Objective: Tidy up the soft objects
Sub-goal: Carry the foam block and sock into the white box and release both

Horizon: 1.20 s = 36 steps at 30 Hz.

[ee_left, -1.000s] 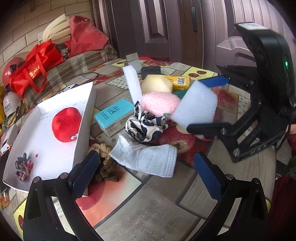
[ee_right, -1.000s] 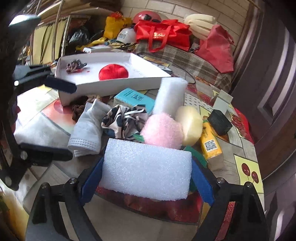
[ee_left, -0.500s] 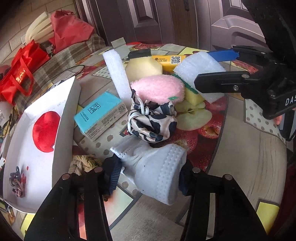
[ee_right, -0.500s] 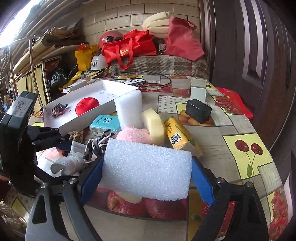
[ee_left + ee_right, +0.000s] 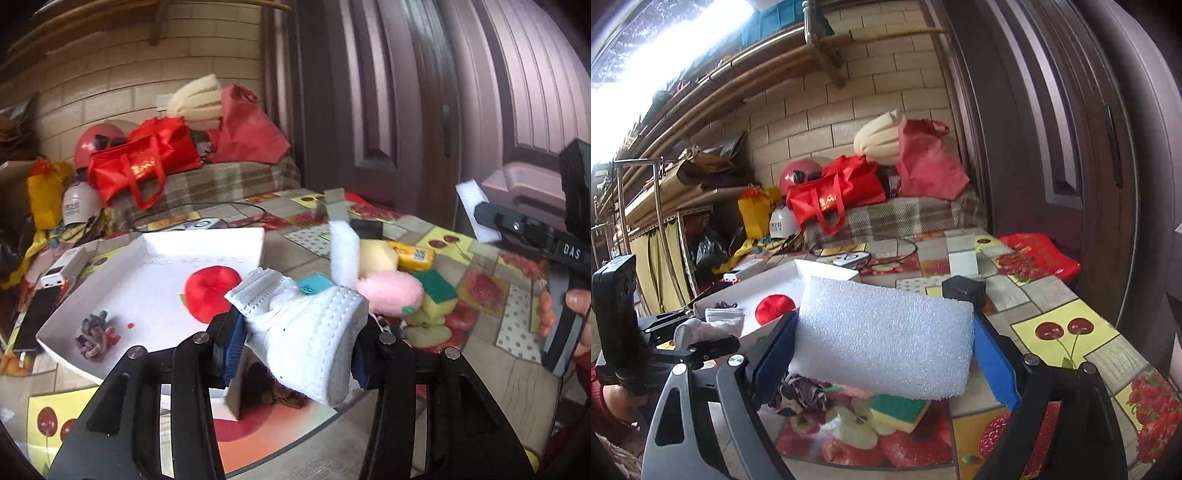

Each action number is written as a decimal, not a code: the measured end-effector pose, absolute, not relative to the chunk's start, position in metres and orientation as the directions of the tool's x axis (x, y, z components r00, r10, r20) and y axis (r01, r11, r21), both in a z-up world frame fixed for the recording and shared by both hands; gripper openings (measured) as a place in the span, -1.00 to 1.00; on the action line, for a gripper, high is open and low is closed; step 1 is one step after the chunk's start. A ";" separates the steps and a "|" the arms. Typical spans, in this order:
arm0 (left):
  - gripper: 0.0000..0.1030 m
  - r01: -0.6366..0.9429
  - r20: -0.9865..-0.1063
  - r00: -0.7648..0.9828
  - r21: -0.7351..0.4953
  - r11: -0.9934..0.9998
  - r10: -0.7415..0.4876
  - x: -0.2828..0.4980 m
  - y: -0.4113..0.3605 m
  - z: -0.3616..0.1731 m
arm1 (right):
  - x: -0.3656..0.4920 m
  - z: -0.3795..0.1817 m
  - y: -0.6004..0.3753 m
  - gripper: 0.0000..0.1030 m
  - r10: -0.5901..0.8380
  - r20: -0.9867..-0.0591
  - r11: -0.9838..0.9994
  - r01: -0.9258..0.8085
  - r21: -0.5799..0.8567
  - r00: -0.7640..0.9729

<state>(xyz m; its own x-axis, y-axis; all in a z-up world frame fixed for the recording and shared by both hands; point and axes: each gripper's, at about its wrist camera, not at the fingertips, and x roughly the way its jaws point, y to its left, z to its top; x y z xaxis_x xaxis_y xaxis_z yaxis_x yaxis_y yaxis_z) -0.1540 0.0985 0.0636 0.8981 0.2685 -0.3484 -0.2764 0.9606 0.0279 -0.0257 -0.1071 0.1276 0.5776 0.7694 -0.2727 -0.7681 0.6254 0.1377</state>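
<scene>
Ribbed white sock (image 5: 314,328), porous foam block (image 5: 882,336)

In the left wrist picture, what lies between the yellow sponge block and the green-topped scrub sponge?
The left wrist view shows a pink fluffy pad between the yellow sponge block and the green-topped scrub sponge.

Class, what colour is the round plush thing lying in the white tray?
Red. The plush in the tray shows best in the left wrist view.

Red tote bag (image 5: 142,166) + pink helmet (image 5: 799,176) on plaid bench (image 5: 905,218); black box (image 5: 963,290) on tbl.
</scene>
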 end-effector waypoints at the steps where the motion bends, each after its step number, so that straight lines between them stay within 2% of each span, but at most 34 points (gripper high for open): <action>1: -0.10 -0.315 -0.337 0.891 0.024 0.949 0.304 -0.157 0.102 0.065 | -0.027 0.129 -0.105 0.75 0.768 -0.261 0.629 -0.766 0.132 0.585; 7: -0.10 -0.414 -0.316 0.861 0.018 0.910 0.398 -0.165 0.117 0.064 | -0.037 0.130 -0.084 0.75 0.766 -0.253 0.622 -0.781 0.058 0.592; 13: -0.09 -0.456 -0.304 0.848 0.001 0.890 0.435 -0.172 0.132 0.062 | -0.042 0.127 -0.069 0.75 0.776 -0.269 0.600 -0.800 0.031 0.571; 29: -0.07 -0.601 -0.299 0.764 -0.009 0.799 0.571 -0.183 0.196 0.058 | -0.061 0.110 0.011 0.74 0.827 -0.391 0.456 -0.888 0.049 0.404; 36: -0.04 -0.670 -0.287 0.722 -0.061 0.740 0.630 -0.188 0.234 0.058 | -0.069 0.101 0.050 0.74 0.827 -0.424 0.426 -0.904 0.043 0.369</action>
<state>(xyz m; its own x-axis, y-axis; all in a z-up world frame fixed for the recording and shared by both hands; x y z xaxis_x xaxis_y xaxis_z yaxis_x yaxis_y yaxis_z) -0.1880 0.2339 0.0581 0.7216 0.6300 -0.2869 -0.6702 0.7397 -0.0612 -0.0688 0.0503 0.1015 0.3694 0.8270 -0.4239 -0.9039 0.4257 0.0427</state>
